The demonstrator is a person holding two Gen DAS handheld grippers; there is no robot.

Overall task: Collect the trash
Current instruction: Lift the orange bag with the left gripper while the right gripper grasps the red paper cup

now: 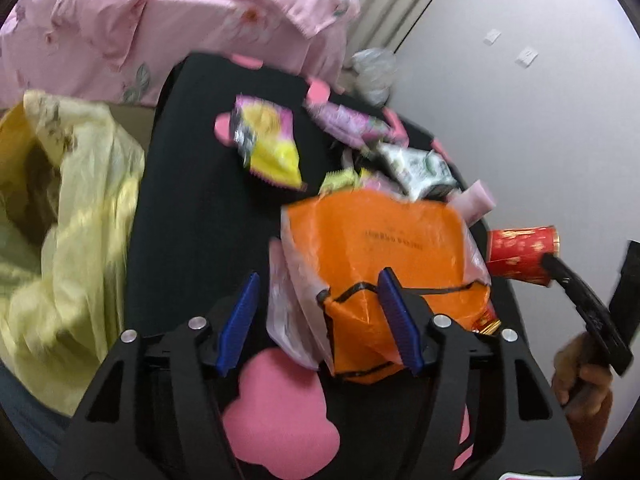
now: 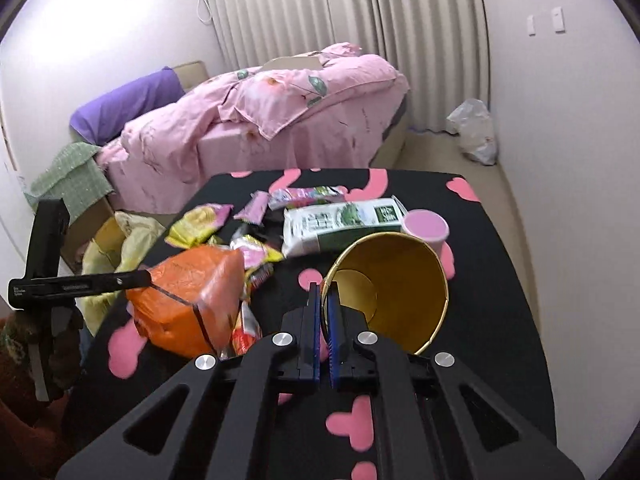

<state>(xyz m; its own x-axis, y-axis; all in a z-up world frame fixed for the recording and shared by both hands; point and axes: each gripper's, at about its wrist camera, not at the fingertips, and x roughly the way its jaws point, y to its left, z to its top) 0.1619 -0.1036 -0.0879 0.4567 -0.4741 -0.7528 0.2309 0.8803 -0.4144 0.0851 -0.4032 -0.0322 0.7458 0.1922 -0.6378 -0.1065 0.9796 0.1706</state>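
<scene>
My left gripper [image 1: 318, 284] is open, its blue pads either side of the near end of an orange plastic bag [image 1: 376, 236] lying on the black table [image 1: 192, 200]; the bag also shows in the right wrist view [image 2: 188, 292]. My right gripper [image 2: 323, 292] is shut on the rim of a red paper cup with a gold inside [image 2: 394, 280], held above the table; the cup also shows in the left wrist view [image 1: 522, 254]. Snack wrappers lie beyond: a yellow and pink one [image 1: 268, 144], a white and green pack [image 2: 340, 224] and a pink cup [image 2: 424, 228].
A bin lined with a yellow bag [image 1: 60, 216] stands left of the table, also in the right wrist view [image 2: 116, 240]. A bed with pink bedding [image 2: 260, 112] is behind. A white plastic bag [image 2: 474, 132] lies on the floor by the curtain.
</scene>
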